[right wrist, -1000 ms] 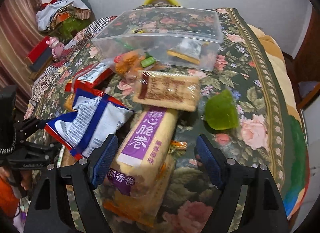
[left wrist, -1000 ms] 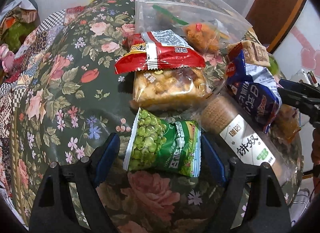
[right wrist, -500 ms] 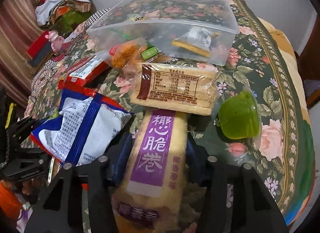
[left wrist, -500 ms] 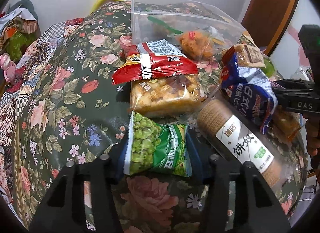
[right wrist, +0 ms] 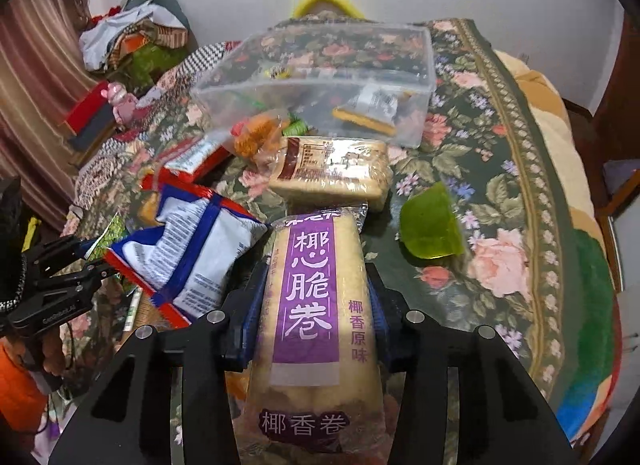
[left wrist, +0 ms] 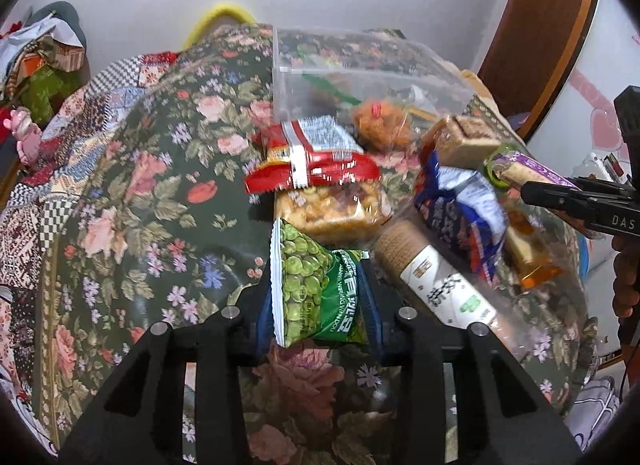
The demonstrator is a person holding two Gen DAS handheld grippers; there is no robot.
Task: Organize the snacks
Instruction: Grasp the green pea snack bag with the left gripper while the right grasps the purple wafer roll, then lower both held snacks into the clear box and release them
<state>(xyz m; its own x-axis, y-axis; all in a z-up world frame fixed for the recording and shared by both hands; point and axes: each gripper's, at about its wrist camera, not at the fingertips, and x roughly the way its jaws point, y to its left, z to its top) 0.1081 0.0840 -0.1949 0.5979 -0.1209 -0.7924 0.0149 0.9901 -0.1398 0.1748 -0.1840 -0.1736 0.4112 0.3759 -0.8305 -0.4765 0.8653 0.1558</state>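
A green foil packet printed with green peas (left wrist: 316,289) is clamped between the blue pads of the left gripper (left wrist: 318,297), the jaws drawn in tight against its sides, and it is held above the dark floral quilt (left wrist: 132,201). Just beyond it a clear-wrapped block of golden puffed snack (left wrist: 332,207) is seen, with a red and white foil packet (left wrist: 312,163) lying across its far edge.

A long clear sleeve of pale egg rolls with a purple label (right wrist: 316,301) is gripped by the right gripper (right wrist: 316,309), its jaws closed on the sleeve's flanks (the lower end is hidden behind the fingers). A blue, white and red crinkled bag (right wrist: 188,257) lies just left of it, a green jelly cup (right wrist: 430,227) to its right. A clear plastic storage box (right wrist: 320,81) stands farther back on the quilt, a few snacks inside.
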